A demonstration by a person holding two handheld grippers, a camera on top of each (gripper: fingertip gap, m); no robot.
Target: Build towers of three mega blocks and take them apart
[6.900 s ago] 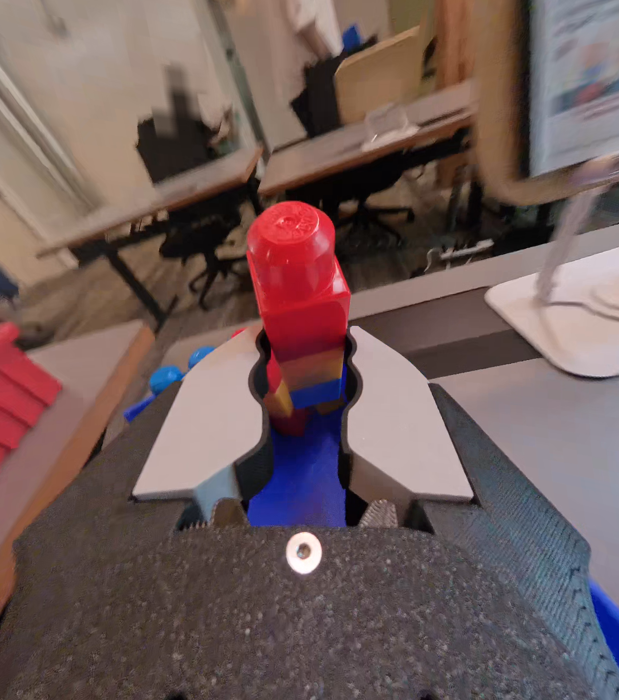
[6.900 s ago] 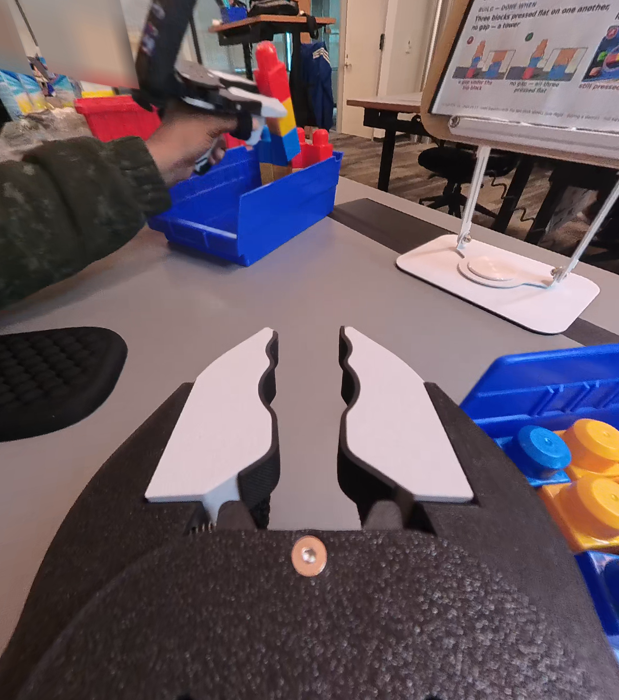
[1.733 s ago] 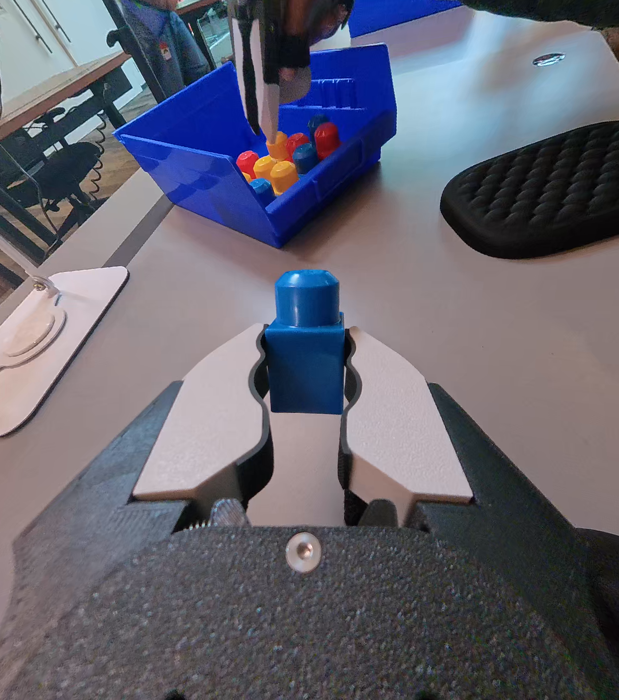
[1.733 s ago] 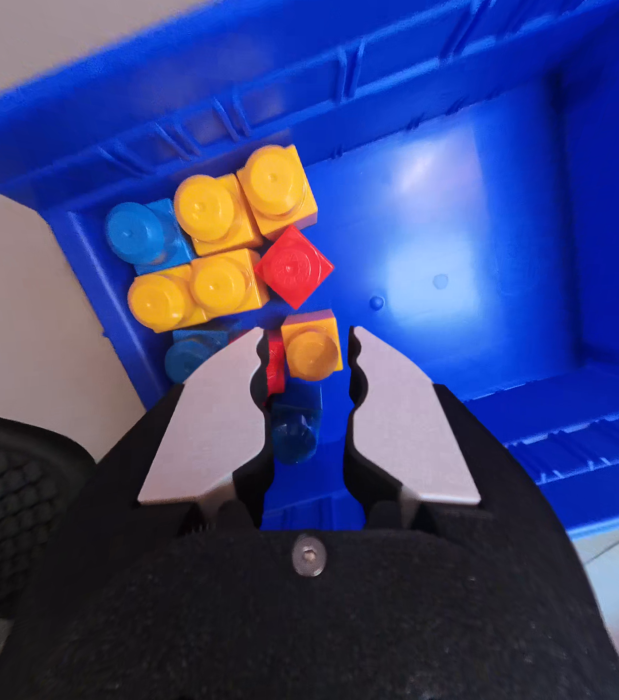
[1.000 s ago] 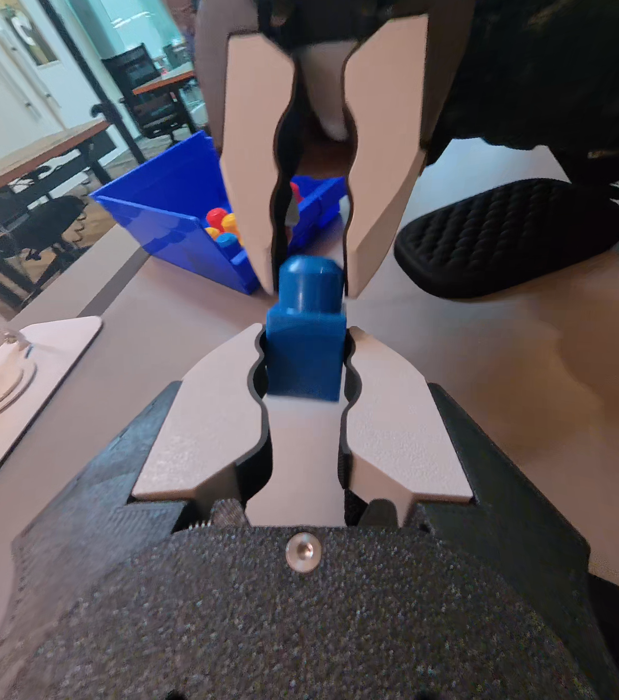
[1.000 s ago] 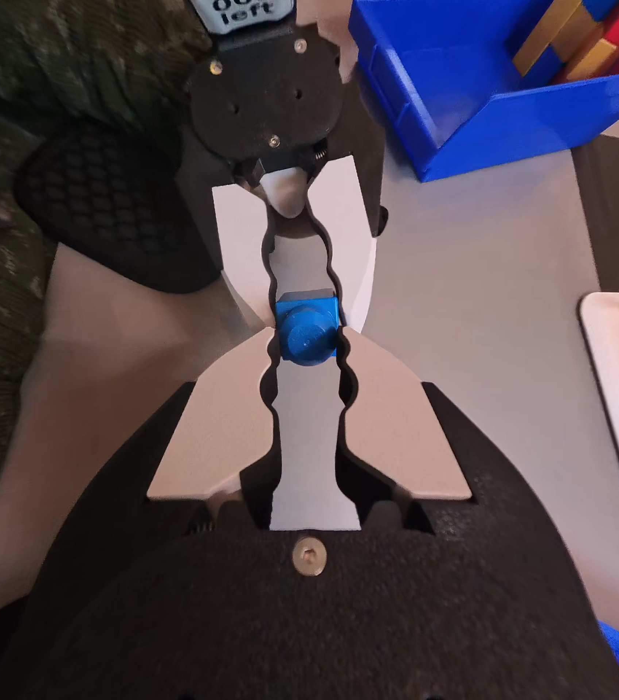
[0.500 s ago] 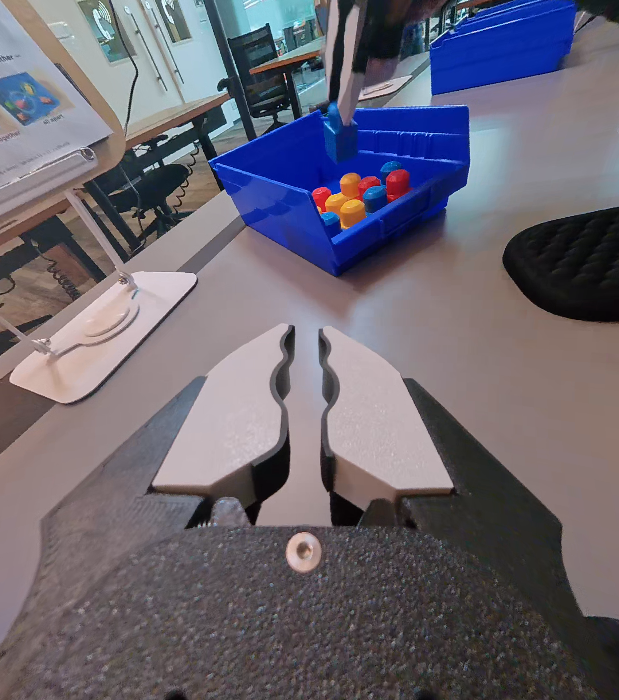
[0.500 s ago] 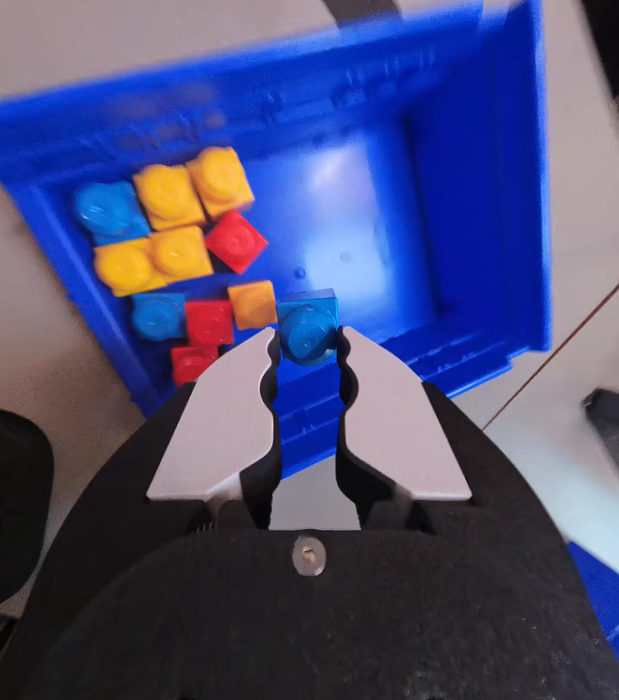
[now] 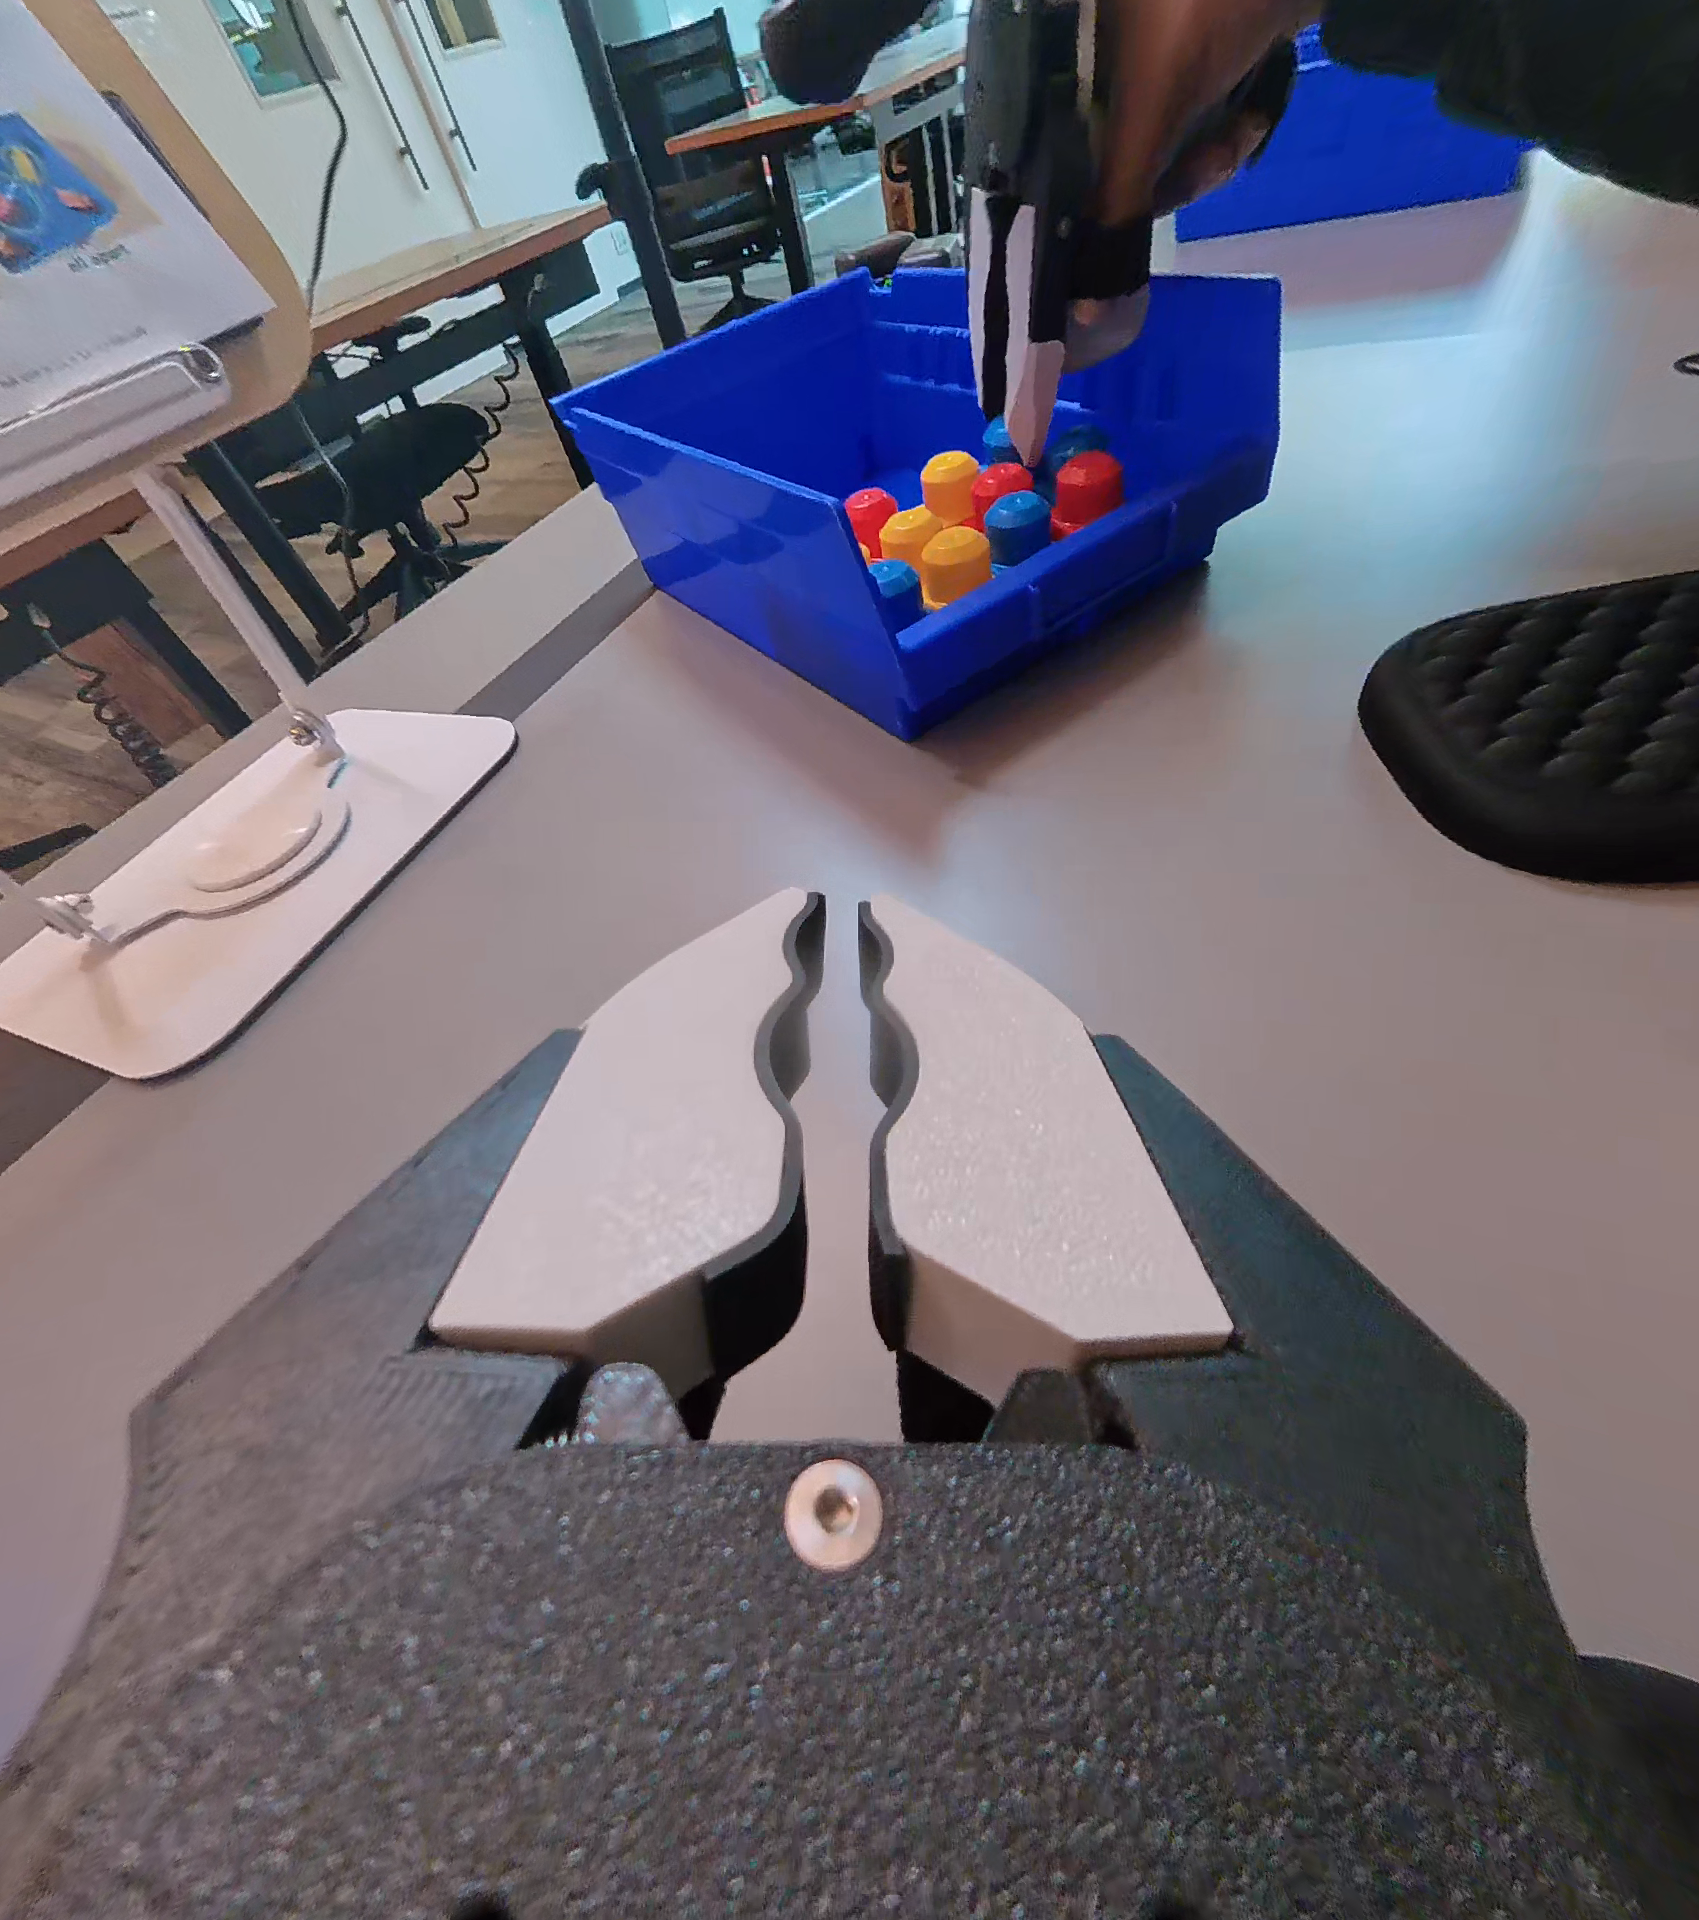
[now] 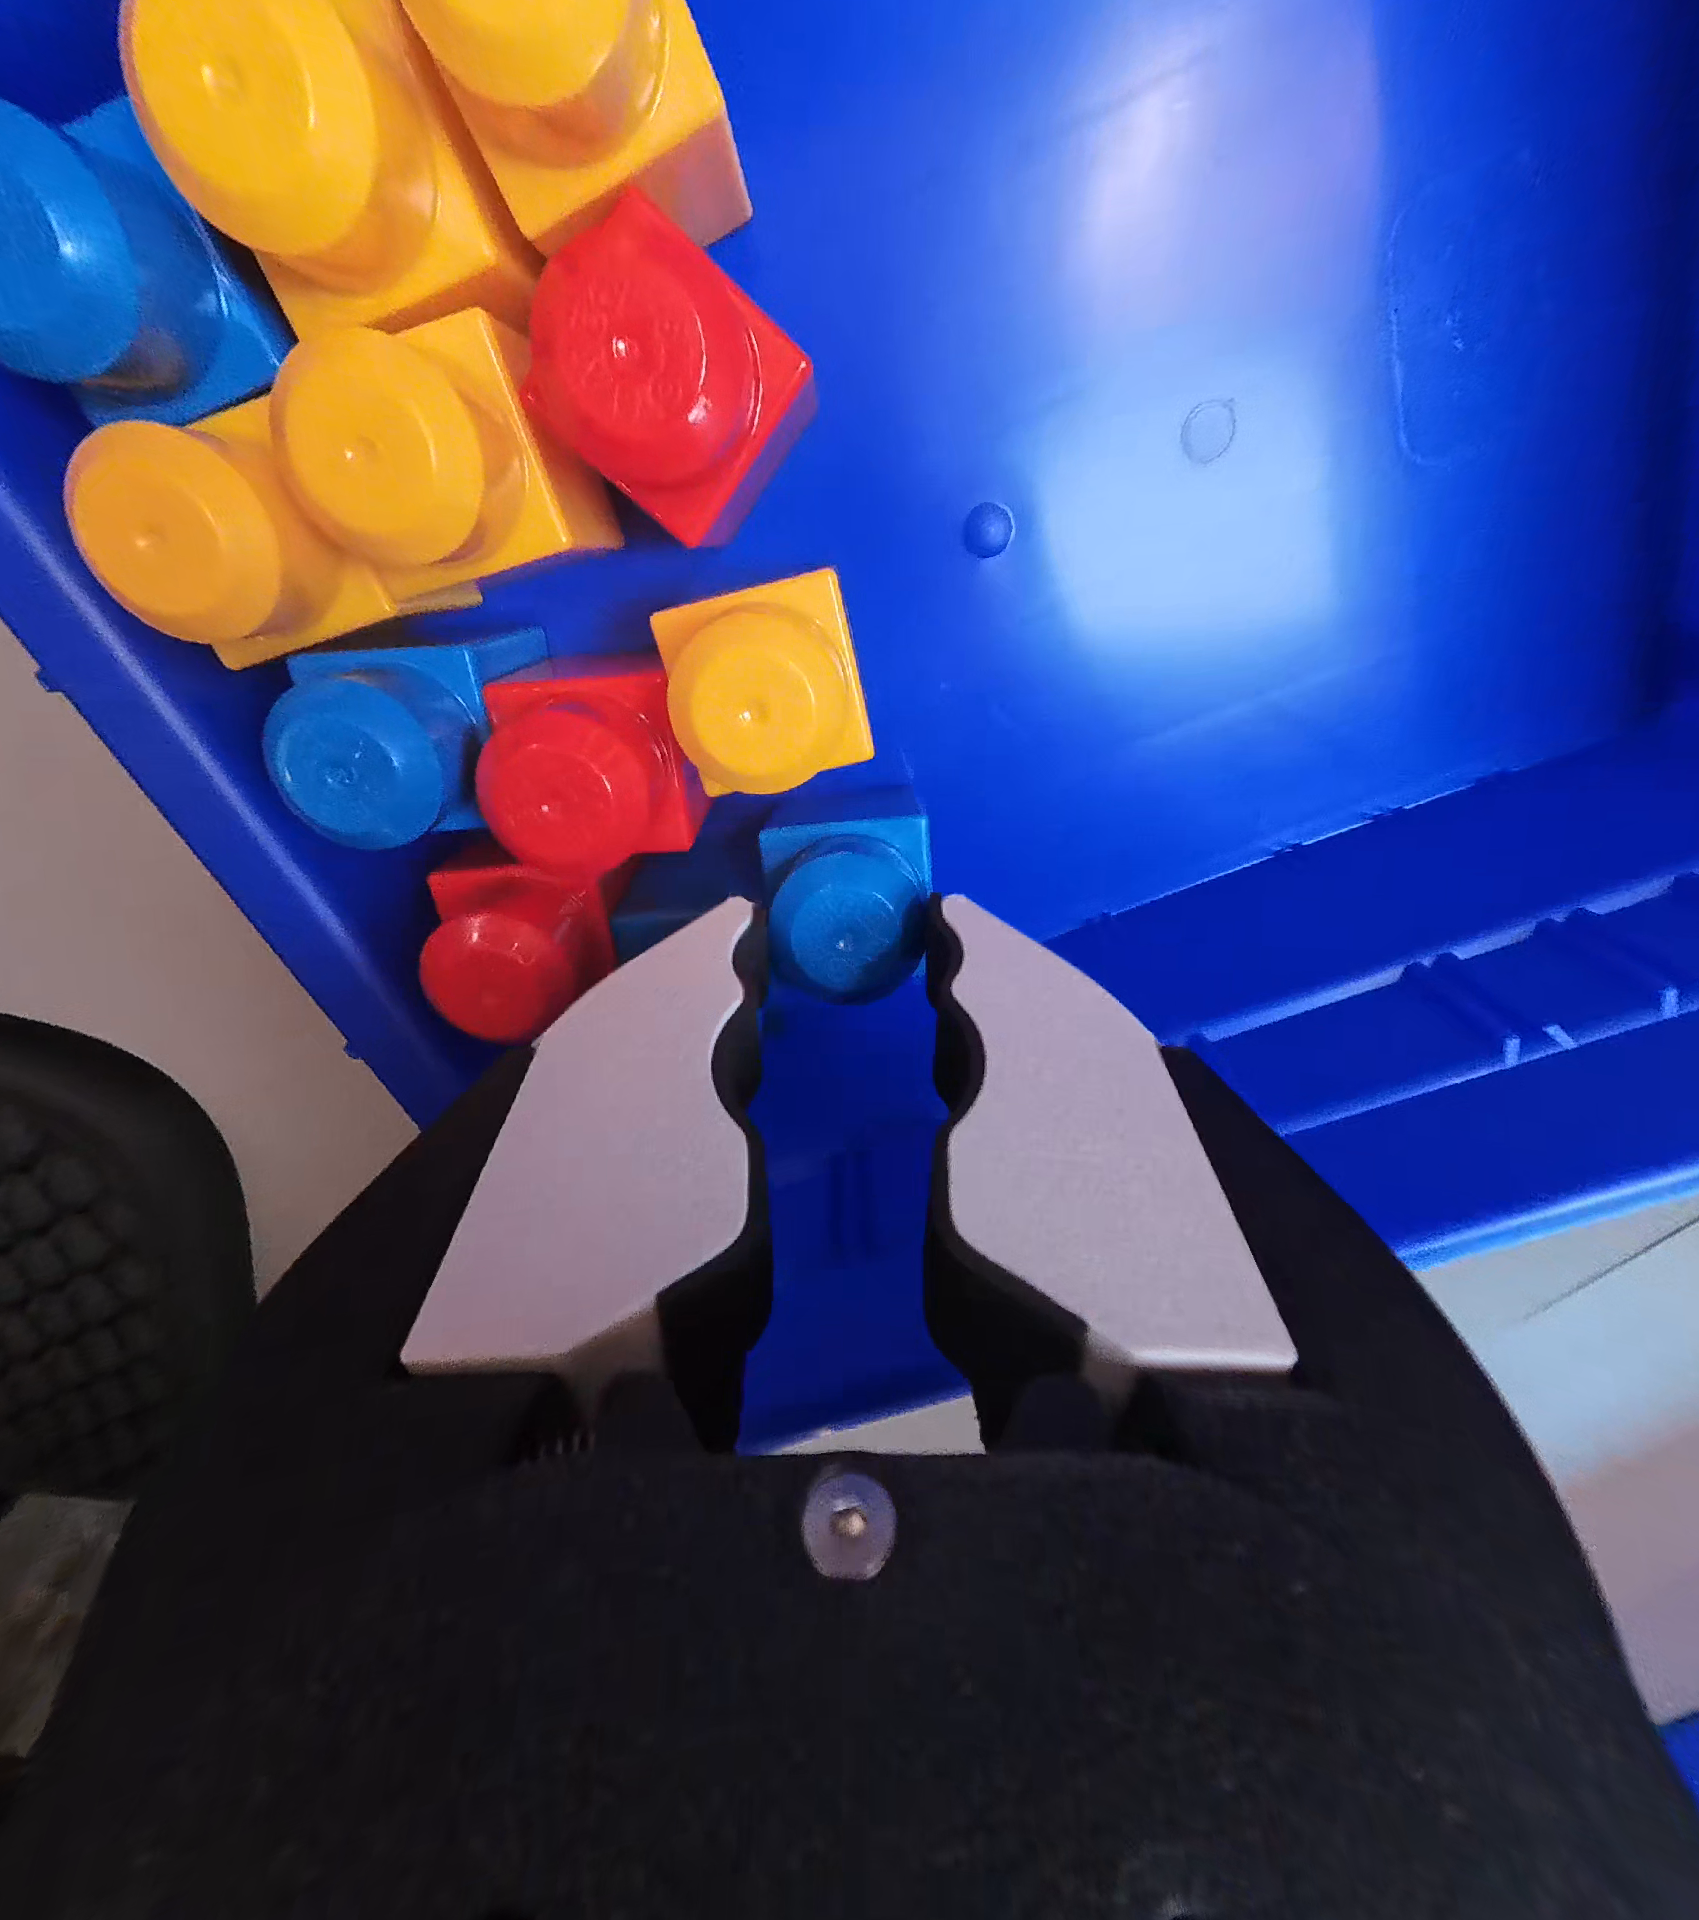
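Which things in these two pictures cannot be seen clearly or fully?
- Right wrist view: whether the right tool grips the blue block or only flanks it; the fingertips hide its sides.
- Right wrist view: the bin is cut off by the edges.
- Left wrist view: that block is hidden behind the tool.

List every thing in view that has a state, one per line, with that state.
Left gripper: empty, jaws nearly closed, above bare table.
Right gripper: jaws either side of the blue block's stud; whether gripping or released cannot be told.
Blue block: upright, low in the bin.
Bin: open-topped, blocks crowded at one side, rest bare.
Other blocks: loose, unstacked, studs up.
Stand: upright on table.
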